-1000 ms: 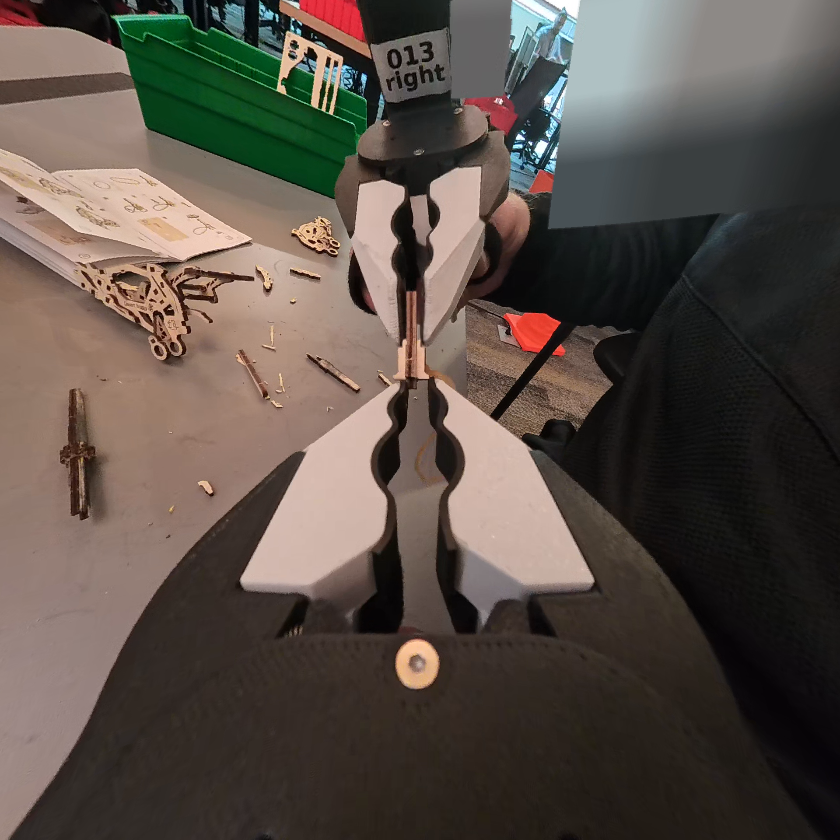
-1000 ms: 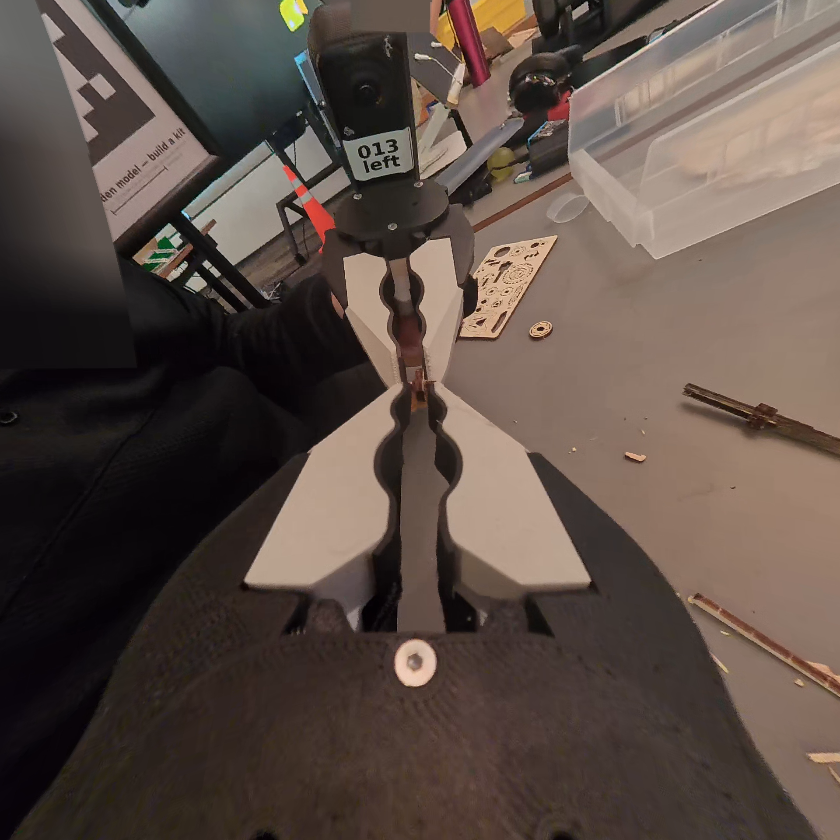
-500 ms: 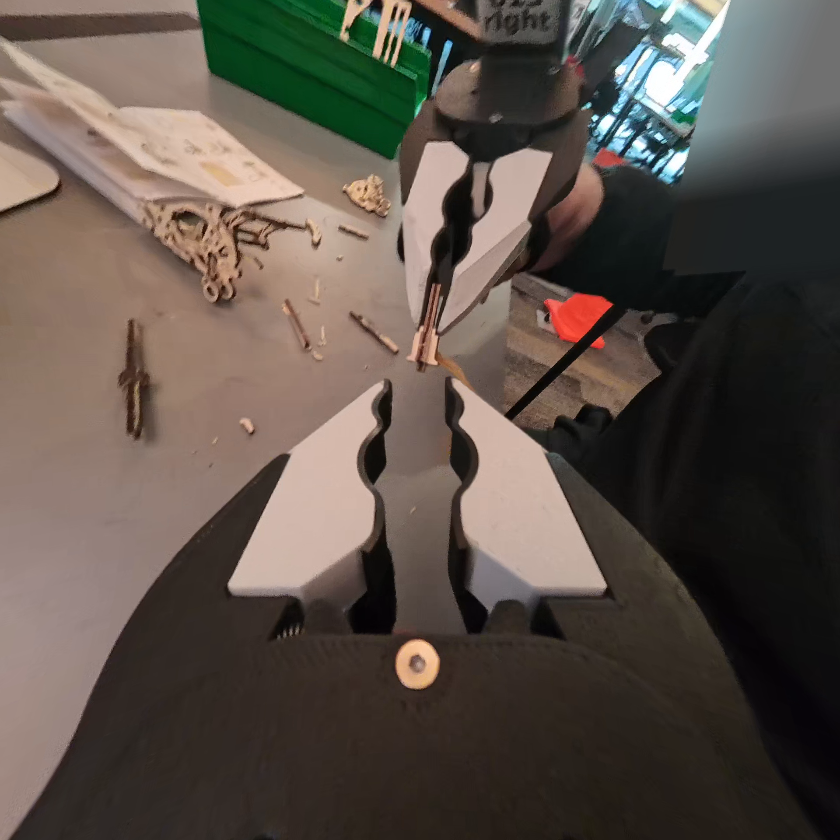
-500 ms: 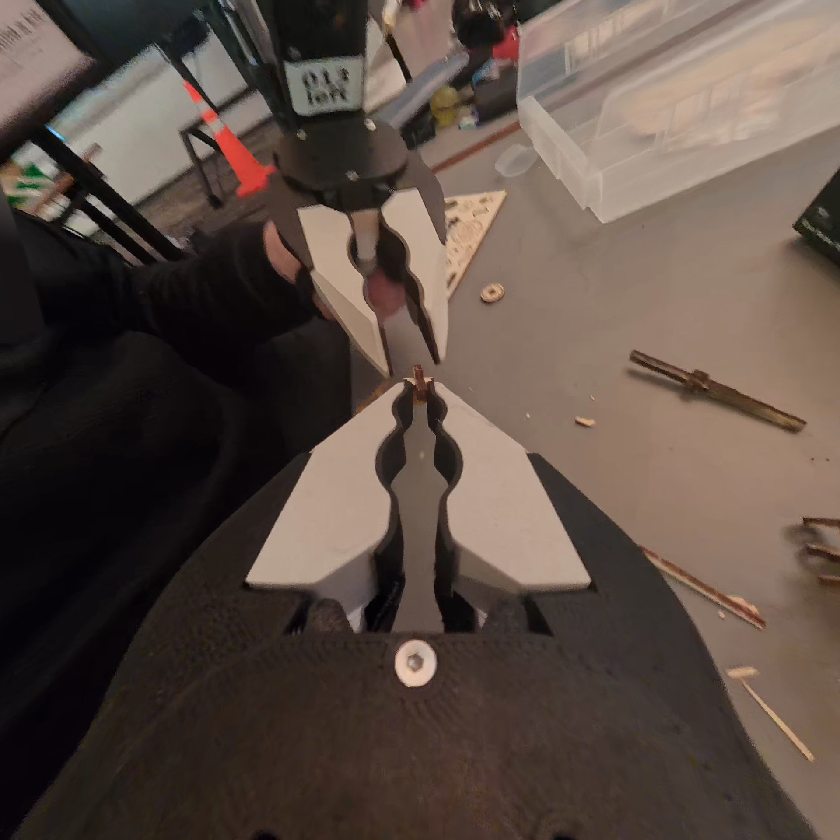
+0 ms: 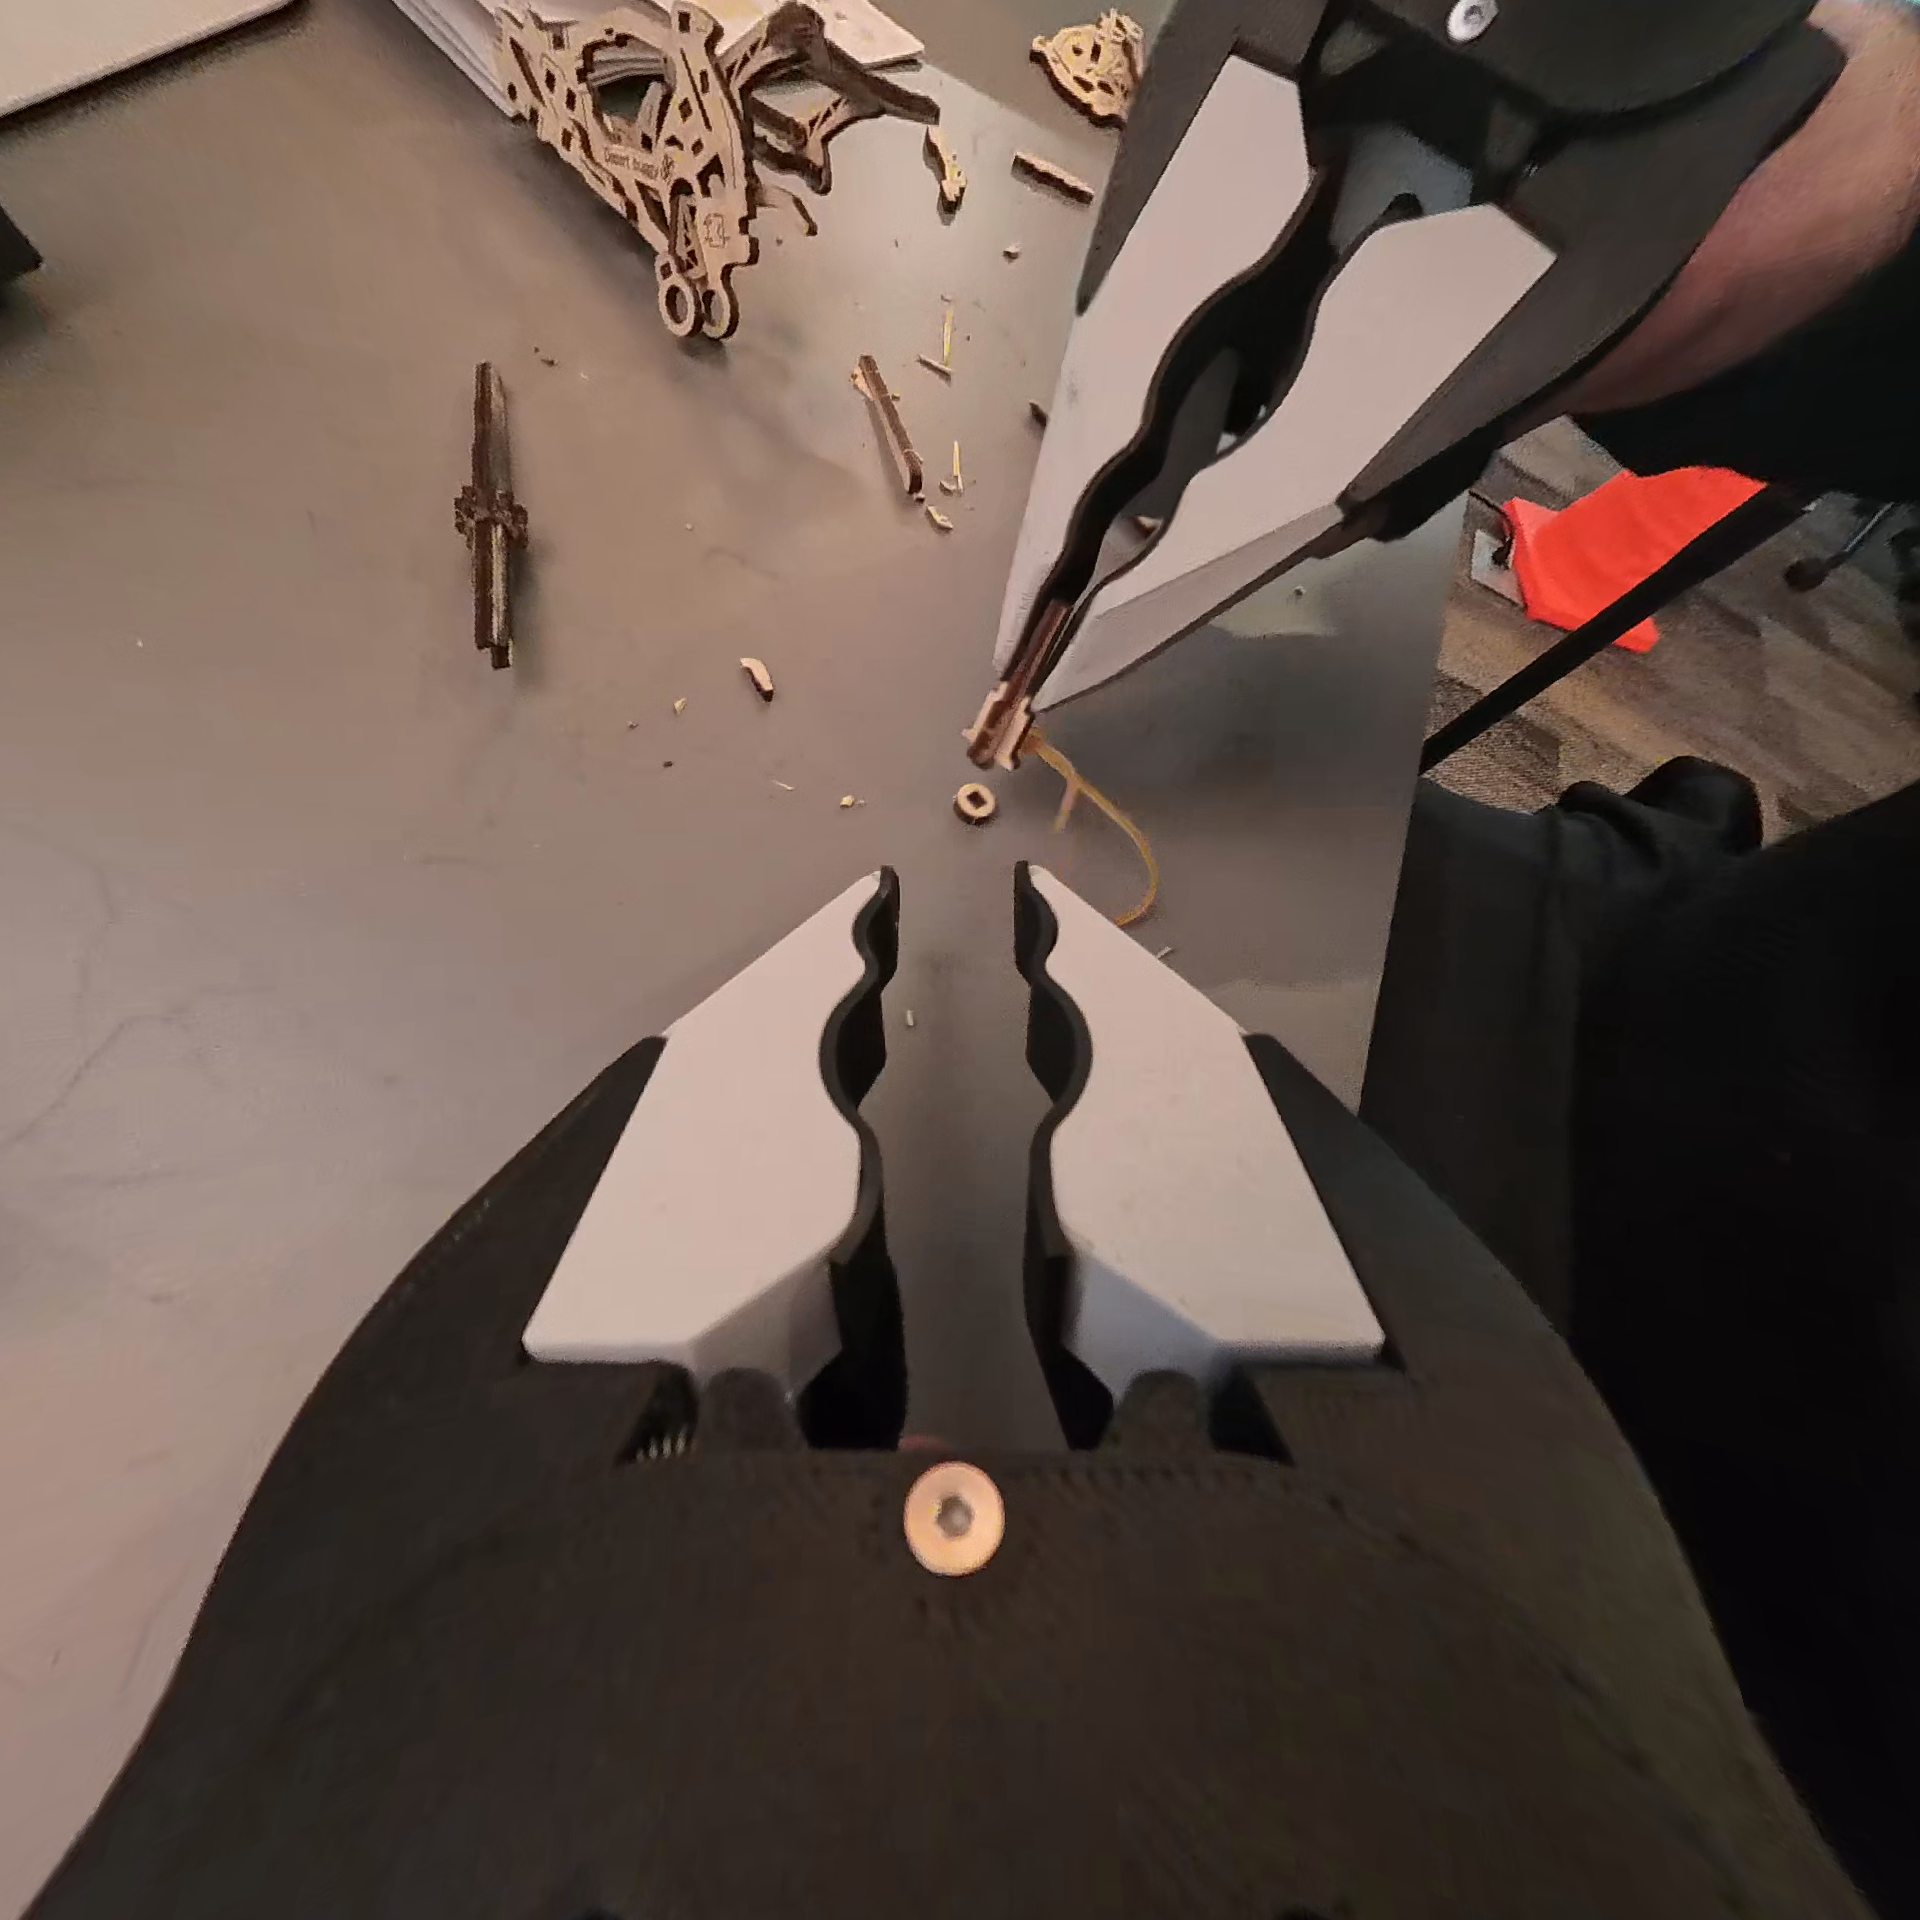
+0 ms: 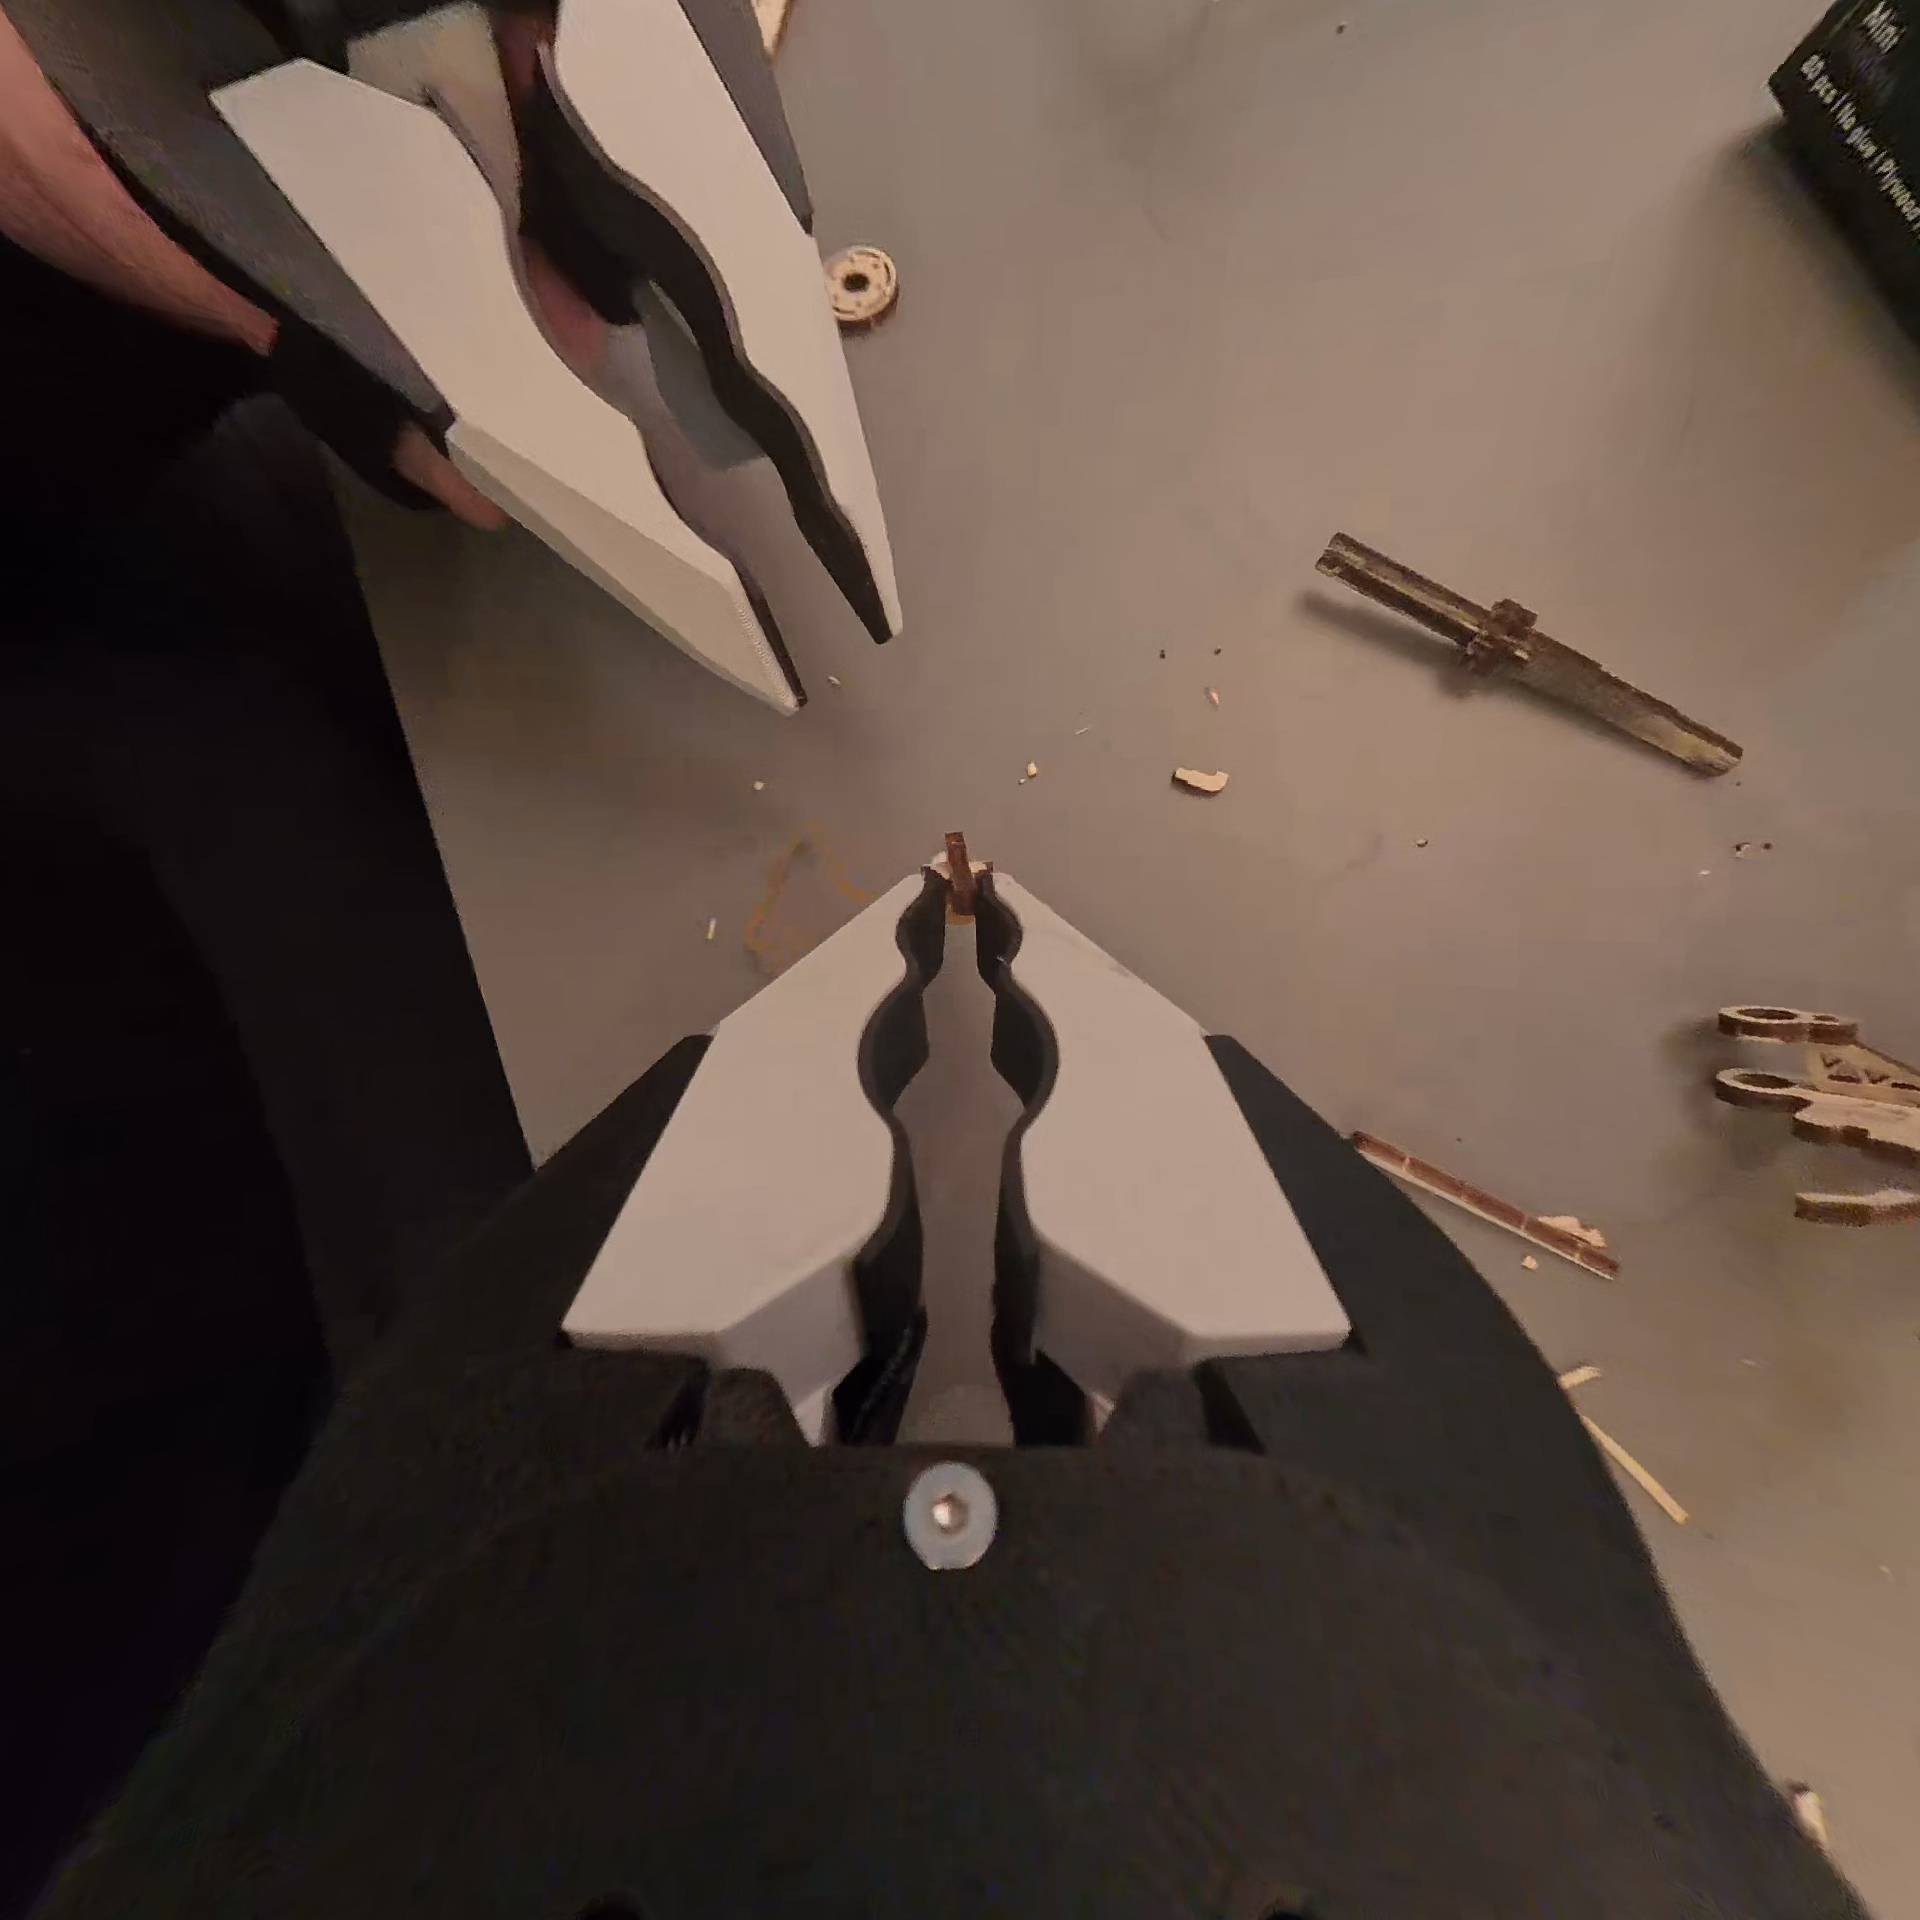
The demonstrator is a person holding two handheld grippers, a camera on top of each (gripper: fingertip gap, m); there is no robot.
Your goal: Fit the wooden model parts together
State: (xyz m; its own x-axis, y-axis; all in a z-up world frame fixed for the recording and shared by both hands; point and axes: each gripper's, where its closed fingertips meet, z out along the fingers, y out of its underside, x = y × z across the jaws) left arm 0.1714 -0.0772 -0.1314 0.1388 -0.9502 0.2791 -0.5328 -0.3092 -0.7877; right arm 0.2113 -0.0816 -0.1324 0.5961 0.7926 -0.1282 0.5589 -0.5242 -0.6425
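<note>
Right gripper (image 5: 1013,717) jaws pinch a wooden peg (image 5: 1000,727); left gripper (image 5: 956,883), jaws open, should grasp the small ring (image 5: 976,802) squarely.

A grey tabletop (image 5: 260,831) carried loose wooden parts: a dark notched stick (image 5: 490,514), a small square-holed washer (image 5: 976,803) and scattered chips. A fretted wooden assembly (image 5: 665,135) lay near its far side. A round wooden disc (image 6: 861,289) and a thin strip (image 6: 1486,1203) also rested there.
</note>
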